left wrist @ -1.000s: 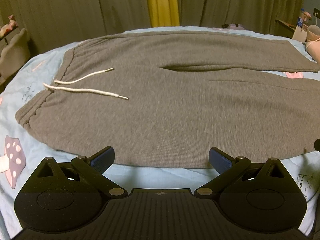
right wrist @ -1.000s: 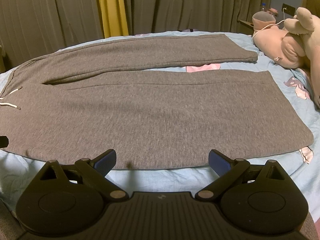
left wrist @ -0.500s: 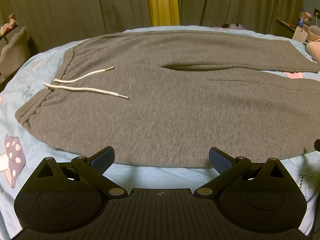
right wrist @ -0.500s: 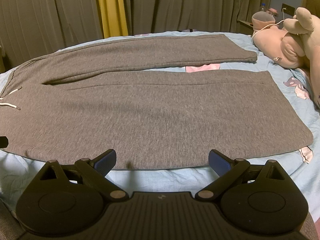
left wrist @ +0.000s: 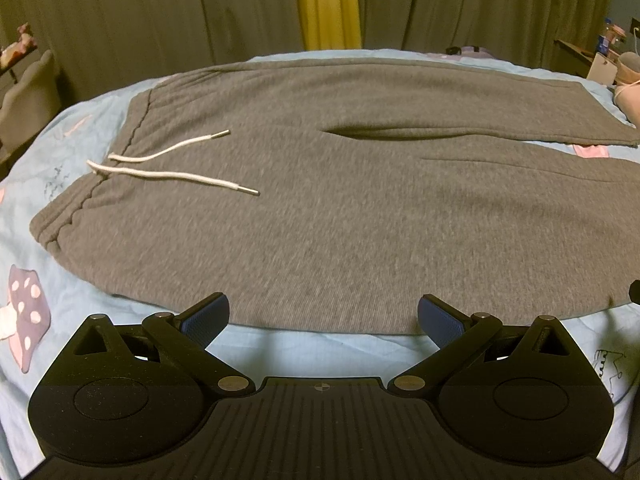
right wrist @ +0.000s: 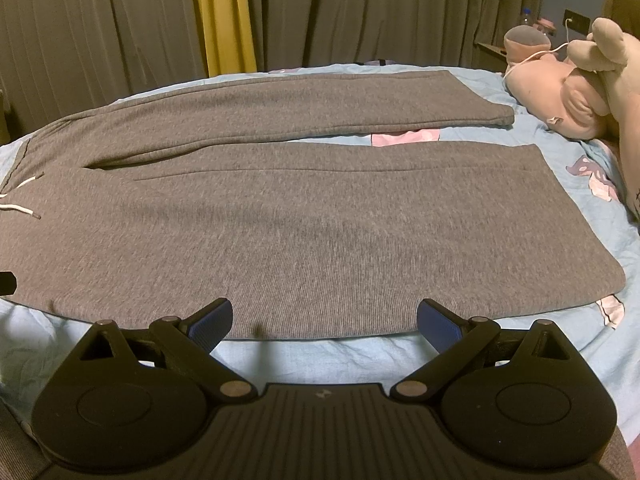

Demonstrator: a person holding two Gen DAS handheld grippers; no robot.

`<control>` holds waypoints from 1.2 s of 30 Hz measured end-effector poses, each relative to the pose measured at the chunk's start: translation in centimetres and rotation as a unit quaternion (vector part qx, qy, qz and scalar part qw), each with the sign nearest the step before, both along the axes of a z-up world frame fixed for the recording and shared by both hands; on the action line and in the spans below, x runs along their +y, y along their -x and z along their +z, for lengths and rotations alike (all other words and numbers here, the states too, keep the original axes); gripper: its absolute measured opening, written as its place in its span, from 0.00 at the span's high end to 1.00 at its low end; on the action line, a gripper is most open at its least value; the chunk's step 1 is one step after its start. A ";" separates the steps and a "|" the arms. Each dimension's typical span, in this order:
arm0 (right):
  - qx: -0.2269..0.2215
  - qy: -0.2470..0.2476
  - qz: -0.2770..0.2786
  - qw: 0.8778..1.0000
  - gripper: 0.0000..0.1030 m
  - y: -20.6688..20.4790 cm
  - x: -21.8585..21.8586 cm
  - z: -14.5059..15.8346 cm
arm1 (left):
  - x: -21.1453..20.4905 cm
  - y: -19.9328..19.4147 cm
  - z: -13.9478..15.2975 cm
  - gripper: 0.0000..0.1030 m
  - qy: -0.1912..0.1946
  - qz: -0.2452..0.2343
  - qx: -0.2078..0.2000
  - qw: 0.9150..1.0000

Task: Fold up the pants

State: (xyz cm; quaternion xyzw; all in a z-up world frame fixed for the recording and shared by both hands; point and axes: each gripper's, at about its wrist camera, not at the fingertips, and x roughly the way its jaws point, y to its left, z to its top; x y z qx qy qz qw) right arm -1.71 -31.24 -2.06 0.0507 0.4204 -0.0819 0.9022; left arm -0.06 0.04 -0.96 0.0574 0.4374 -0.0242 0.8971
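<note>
**Both claws released at the near edge of the pants**

You're holding the left claw (left wrist: 323,316) w/ fingers spread wide, gripping nothing. It's hovering just off the near edge of the pants (left wrist: 340,200), on the waist half. Its blue pads (left wrist: 204,320) are sitting over the seam where grey fabric meets the bed sheet (left wrist: 320,350); can't tell if they're touching cloth.

You're holding the right claw (right wrist: 324,318) likewise released, fingers wide apart, nothing between them. It's sitting at the same near edge of the pants (right wrist: 320,232), on the leg half, approx. mid-leg.

The pants are lying flat and unfolded across the bed, waistband (left wrist: 60,224) at the left end, cuffs at the right. The two legs are running side by side, the far leg (right wrist: 280,112) angling slightly away from the near one, w/ a strip of sheet showing between them toward the cuffs. The white drawstring (left wrist: 172,174) is lying loose on the fabric just inside the waistband, both ends pointing toward the legs.

Beyond the cuff end of the pants, a pink plush toy (right wrist: 560,100) is resting on the bed. Behind the far side of the pants, curtains (right wrist: 360,12) are hanging, one strip yellow.
</note>
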 end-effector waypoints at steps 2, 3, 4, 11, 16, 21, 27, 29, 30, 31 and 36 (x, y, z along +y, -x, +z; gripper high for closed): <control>0.001 0.000 0.000 1.000 0.04 -0.1 0.0 0.0 | 0.0 0.0 0.0 0.00 0.000 0.000 0.001 1.000; 0.001 0.000 -0.001 1.000 0.04 -0.1 0.0 0.0 | 0.0 -0.1 0.0 0.00 0.000 0.001 0.002 1.000; 0.001 0.000 -0.001 1.000 0.04 -0.1 0.0 0.0 | 0.0 -0.1 0.0 0.00 0.000 0.001 0.002 1.000; 0.001 0.003 0.000 1.000 0.04 -0.1 0.1 -0.1 | 0.0 0.0 0.1 0.00 0.001 0.002 0.003 1.000; 0.001 0.003 0.001 1.000 0.04 -0.1 0.1 -0.1 | -0.1 -0.1 0.1 0.00 0.001 0.003 0.005 1.000; 0.003 0.002 0.002 1.000 0.04 -0.1 0.0 -0.2 | -0.1 -0.2 0.1 0.00 -0.001 0.003 0.007 1.000; 0.005 0.005 0.004 1.000 0.04 -0.2 0.2 -0.4 | -0.1 -0.4 0.1 0.00 -0.003 0.003 0.010 1.000; 0.006 0.004 0.004 1.000 0.04 -0.2 0.1 -0.4 | -0.1 -0.4 0.1 0.00 -0.004 0.003 0.011 1.000; 0.007 0.004 0.004 1.000 0.04 -0.2 0.1 -0.4 | -0.1 -0.4 0.1 0.00 -0.003 0.003 0.011 1.000; 0.007 0.004 0.004 1.000 0.04 -0.3 0.1 -0.4 | -0.1 -0.4 0.1 0.00 -0.004 0.003 0.011 1.000; 0.009 0.004 0.005 1.000 0.04 -0.3 0.2 -0.5 | -0.1 -0.4 0.1 0.00 -0.002 0.004 0.012 1.000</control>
